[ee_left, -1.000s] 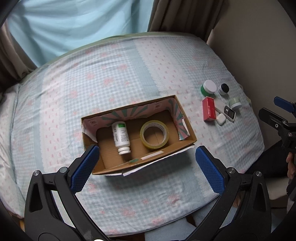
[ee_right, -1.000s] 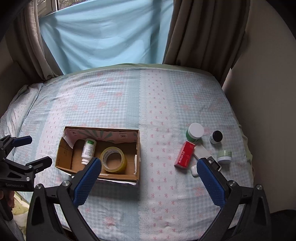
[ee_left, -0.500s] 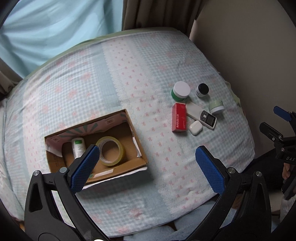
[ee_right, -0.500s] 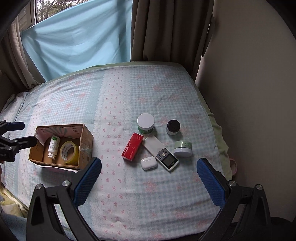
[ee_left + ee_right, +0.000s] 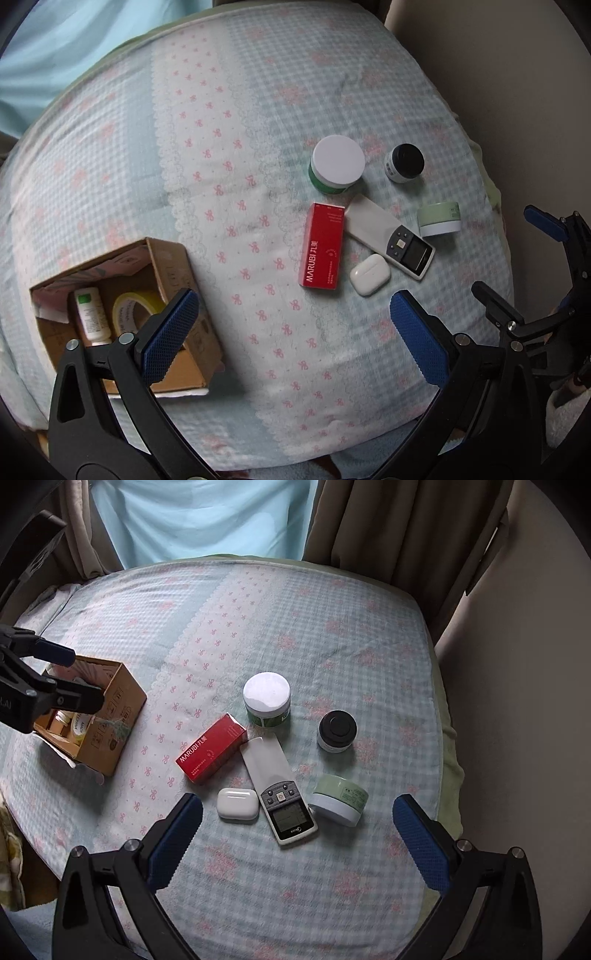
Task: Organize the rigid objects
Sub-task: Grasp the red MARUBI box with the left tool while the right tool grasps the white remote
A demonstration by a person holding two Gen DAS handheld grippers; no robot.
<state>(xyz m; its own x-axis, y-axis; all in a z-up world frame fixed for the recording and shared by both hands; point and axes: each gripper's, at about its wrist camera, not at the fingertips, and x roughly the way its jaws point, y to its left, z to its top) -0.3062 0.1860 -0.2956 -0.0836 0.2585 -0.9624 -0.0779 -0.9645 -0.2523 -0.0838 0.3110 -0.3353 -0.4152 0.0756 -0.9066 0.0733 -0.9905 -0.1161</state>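
Both of my hand-held grippers have swung away from the cardboard box (image 5: pixel 122 314) toward the loose items, so the next pick is lined up; I judge two things are packed and six remain. My right hand-held gripper (image 5: pixel 297 834) hangs wide open and empty, just short of the earbud case (image 5: pixel 237 805) and the remote (image 5: pixel 280 792). My left hand-held gripper (image 5: pixel 291 325) is equally wide open and empty, the box at its left finger. Beyond the remote sits the pale green jar (image 5: pixel 340 799), then the red carton (image 5: pixel 211 753), lying flat. Farthest are the white-lidded tub (image 5: pixel 266 698) and the black-lidded jar (image 5: pixel 337 731), all on the bed (image 5: pixel 295 609).
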